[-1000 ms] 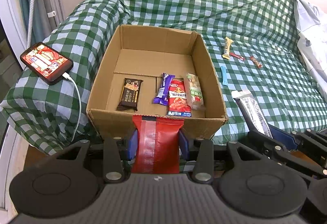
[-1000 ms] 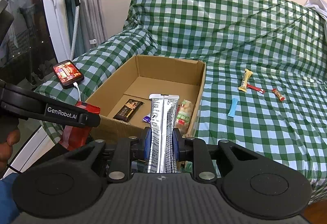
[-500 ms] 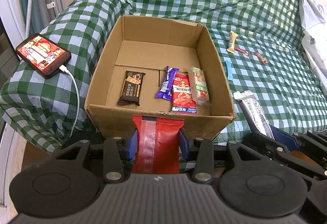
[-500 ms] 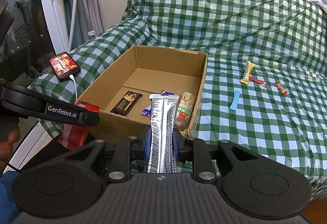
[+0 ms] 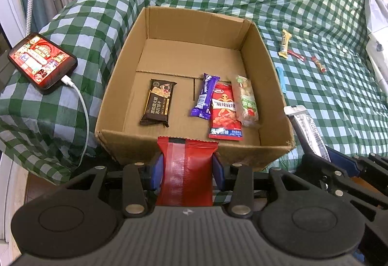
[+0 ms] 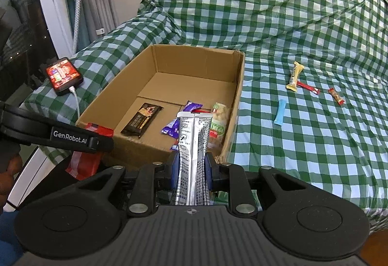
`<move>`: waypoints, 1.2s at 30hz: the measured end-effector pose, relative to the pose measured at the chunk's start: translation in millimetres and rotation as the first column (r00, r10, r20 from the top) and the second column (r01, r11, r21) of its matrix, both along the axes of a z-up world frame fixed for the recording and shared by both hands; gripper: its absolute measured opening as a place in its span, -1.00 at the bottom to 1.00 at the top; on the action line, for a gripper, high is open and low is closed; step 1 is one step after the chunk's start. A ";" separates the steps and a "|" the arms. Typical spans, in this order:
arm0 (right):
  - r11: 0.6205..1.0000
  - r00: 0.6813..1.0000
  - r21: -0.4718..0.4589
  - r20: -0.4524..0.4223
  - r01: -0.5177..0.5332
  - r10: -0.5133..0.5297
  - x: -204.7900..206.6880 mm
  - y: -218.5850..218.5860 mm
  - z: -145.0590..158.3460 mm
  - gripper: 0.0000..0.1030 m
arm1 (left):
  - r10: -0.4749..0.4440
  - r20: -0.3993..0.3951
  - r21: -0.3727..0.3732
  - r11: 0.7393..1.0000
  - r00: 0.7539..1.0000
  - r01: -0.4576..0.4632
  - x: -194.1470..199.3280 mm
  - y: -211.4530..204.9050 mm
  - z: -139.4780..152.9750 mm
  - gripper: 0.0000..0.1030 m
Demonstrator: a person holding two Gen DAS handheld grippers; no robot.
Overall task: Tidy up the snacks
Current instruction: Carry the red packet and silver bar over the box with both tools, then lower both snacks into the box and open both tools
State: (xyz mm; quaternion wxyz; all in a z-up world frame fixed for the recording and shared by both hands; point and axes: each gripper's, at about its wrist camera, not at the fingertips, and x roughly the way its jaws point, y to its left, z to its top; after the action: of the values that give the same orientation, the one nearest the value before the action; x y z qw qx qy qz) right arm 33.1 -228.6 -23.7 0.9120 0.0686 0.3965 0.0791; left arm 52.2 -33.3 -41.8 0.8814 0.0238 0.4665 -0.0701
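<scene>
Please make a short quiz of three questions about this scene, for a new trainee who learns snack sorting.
1. True or false: the left gripper holds a red packet.
2. How many snacks lie inside the box?
3. What does the right gripper hold? A) a blue stick B) a silver packet C) a phone

Key:
1. True.
2. Four: a brown bar, a purple bar, a red bag and a clear bag.
3. B, the silver packet. The blue stick lies on the bed.
</scene>
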 end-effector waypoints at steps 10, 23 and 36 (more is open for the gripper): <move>1.000 1.000 0.000 0.002 -0.022 0.022 40.8 1.7 -2.6 -0.54 | 0.022 -0.010 0.014 1.000 1.000 -0.022 50.4 -1.9 -0.5 -0.09; 0.998 0.997 0.019 0.039 -0.064 0.063 120.2 8.0 -11.3 -0.54 | 0.064 -0.003 0.046 0.997 0.998 -0.063 122.5 -5.9 -4.1 -0.08; 0.999 0.998 0.025 -0.029 -0.047 0.048 164.2 1.8 -49.3 -0.48 | 0.048 -0.046 0.026 0.999 0.998 -0.047 165.5 -6.4 -29.9 -0.01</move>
State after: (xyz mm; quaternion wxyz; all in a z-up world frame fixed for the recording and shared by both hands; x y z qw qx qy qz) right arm 197.3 -226.8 -73.0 0.9030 0.0715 0.4106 0.1046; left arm 217.6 -39.7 -71.8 0.8713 0.0218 0.4883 -0.0439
